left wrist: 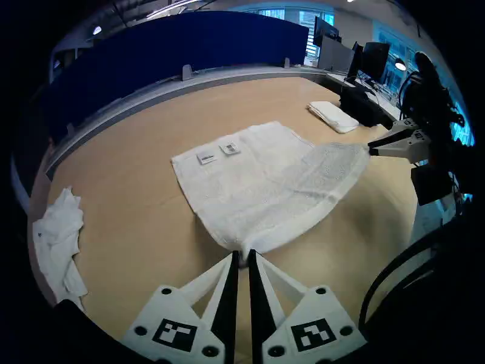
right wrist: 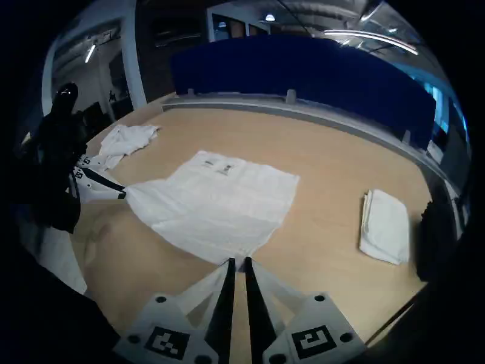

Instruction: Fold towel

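White terry towel [left wrist: 260,182]: lying spread across the pale wooden table [left wrist: 133,200], stretching away ahead of both claws.
Left gripper [left wrist: 242,258]: jaws nearly together, pinching one near corner.
Right gripper [right wrist: 235,262]: jaws nearly together, gripping the other near corner and holding it off the tabletop.
Alongside: a folded white towel [right wrist: 383,225] and a crumpled white cloth [left wrist: 57,236] are sitting well apart from it.

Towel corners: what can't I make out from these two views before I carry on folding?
Left gripper view: the left gripper hides how much of the towel it pinches.
Right gripper view: same for the right gripper.
Left gripper view: the towel's two tags are too small to read.
Left gripper view: the crumpled cloth is cut off at the left edge.
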{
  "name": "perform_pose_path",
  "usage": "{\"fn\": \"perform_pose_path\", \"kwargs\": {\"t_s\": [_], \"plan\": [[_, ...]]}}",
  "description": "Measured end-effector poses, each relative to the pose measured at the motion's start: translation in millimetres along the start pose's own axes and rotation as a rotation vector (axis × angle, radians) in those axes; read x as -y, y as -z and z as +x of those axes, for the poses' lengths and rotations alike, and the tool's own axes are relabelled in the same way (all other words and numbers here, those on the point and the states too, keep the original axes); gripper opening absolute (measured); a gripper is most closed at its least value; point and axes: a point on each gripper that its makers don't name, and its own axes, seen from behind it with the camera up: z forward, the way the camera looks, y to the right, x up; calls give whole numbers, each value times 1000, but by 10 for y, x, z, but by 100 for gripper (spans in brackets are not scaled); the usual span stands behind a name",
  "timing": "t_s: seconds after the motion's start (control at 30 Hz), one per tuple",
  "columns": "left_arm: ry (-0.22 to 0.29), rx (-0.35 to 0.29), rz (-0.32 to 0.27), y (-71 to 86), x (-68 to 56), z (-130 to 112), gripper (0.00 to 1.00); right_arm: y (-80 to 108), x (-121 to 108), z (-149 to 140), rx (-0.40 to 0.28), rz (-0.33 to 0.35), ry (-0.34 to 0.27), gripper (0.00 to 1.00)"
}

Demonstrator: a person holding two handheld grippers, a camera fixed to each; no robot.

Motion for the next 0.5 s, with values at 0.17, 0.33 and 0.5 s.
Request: {"fn": "perform_pose_path", "kwargs": {"t_s": [0.17,0.33,0.5], "plan": [[17,4,-7,116,-45,54,11,122,36,106,-19,1,-13,12],[28,11,-15,227,-96,81,12,222,57,176,-26,3,-18,12],[33,16,-26,293,-138,51,11,288,82,195,-26,5,-27,12]]}}
